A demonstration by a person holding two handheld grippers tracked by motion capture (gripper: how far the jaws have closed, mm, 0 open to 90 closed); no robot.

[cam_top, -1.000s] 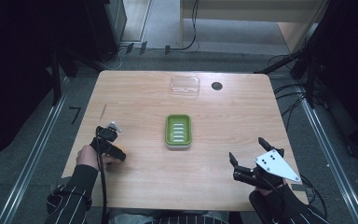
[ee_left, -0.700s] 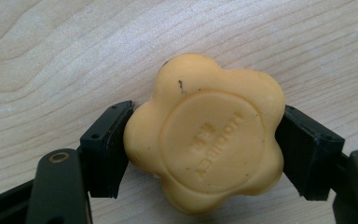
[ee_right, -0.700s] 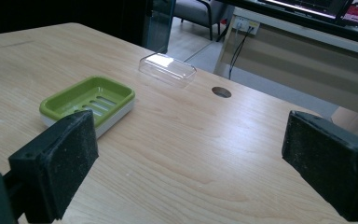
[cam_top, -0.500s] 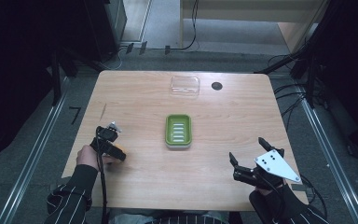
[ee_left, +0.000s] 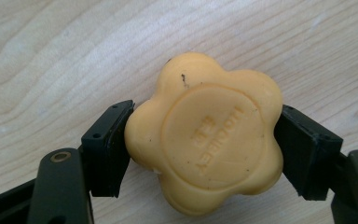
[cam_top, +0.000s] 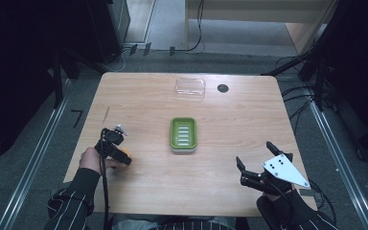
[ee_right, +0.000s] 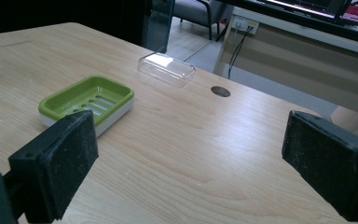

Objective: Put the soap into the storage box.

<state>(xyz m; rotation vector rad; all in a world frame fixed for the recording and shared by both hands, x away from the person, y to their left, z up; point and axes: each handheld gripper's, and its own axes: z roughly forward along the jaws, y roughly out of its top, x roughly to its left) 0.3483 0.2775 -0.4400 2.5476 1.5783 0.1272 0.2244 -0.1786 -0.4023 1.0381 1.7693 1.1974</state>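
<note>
A yellow flower-shaped soap bar (ee_left: 205, 140) lies on the wooden table, and both jaws of my left gripper (ee_left: 203, 154) press against its sides. In the high view the left gripper (cam_top: 117, 152) is at the table's left front, with a bit of the orange-yellow soap (cam_top: 123, 154) showing under it. A green soap dish (cam_top: 183, 134) sits at the table's middle, also visible in the right gripper view as the green soap dish (ee_right: 88, 100). My right gripper (cam_top: 254, 165) hovers at the front right, jaws wide apart and empty.
A clear plastic lid (cam_top: 190, 88) lies at the back of the table, with a round cable hole (cam_top: 223, 88) to its right. In the right gripper view the clear lid (ee_right: 166, 68) lies beyond the dish. Cables trail off the table's right side.
</note>
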